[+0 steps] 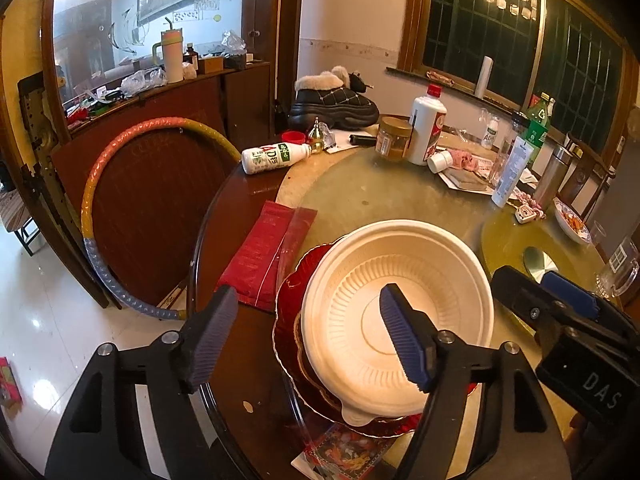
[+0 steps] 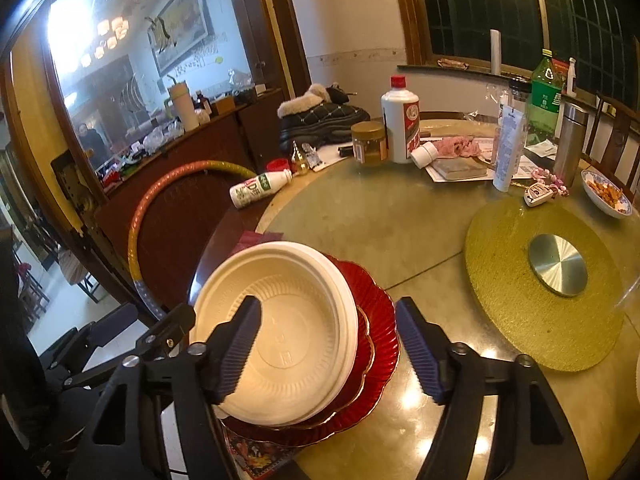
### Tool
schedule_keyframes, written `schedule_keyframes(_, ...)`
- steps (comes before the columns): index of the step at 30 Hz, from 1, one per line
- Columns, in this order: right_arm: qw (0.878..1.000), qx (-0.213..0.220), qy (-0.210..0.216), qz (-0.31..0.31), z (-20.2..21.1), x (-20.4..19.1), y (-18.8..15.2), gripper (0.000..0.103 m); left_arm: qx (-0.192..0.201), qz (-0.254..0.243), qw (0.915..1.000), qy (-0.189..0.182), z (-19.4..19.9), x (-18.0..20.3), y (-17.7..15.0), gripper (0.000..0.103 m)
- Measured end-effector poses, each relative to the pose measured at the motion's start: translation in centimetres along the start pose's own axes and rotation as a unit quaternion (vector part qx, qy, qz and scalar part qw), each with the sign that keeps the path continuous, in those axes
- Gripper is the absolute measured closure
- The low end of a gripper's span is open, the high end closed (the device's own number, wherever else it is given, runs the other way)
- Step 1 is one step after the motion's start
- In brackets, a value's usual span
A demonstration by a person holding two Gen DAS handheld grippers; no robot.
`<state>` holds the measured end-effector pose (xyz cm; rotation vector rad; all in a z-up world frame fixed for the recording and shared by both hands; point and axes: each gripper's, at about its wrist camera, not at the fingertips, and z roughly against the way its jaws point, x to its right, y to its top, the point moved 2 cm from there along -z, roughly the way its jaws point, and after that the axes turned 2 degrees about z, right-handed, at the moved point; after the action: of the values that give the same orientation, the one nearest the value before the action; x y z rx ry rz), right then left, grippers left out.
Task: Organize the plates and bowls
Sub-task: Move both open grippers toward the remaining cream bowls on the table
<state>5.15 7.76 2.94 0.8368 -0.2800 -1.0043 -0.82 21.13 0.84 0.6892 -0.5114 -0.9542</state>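
A cream disposable bowl [image 1: 396, 316] sits tilted on a stack of red scalloped plates [image 1: 288, 312] at the near left edge of the round table. My left gripper [image 1: 308, 336] is open, its fingers straddling the bowl's left rim from above. In the right wrist view the bowl [image 2: 280, 332] and the red plates [image 2: 380, 320] lie under my right gripper [image 2: 328, 344], which is open around the bowl's right rim. The right gripper's body [image 1: 568, 320] shows at the right of the left wrist view.
A red packet [image 1: 264, 260] lies left of the plates. A yellow-green turntable mat [image 2: 504, 300] with a metal hub sits right. Bottles, a jar [image 2: 370, 142], a boot, a snack dish [image 2: 608, 196] crowd the far side. A hula hoop [image 1: 120, 184] leans left.
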Motion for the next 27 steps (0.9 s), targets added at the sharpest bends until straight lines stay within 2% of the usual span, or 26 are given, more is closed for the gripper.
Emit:
schedule_keyframes(4,1.0,0.007,0.001,-0.007,0.6,0.4,0.0,0.017,0.003,-0.004,1.0,-0.001,0.3,0.3,0.1,0.029)
schedule_keyframes(16,0.999,0.018,-0.009,-0.029,2.0,2.5,-0.4,0.016,0.016,-0.016,0.9997,-0.008,1.7,2.0,0.1,0.028)
schedule_keyframes(20,0.999,0.025,-0.018,-0.037,3.1,4.3,-0.8,0.016,0.026,-0.021,0.9992,-0.022,2.6,3.5,0.1,0.028)
schedule_keyframes(27,0.996,0.03,-0.059,-0.06,5.5,9.6,-2.6,0.016,0.029,-0.061,0.9959,-0.06,3.7,8.9,-0.6,0.028)
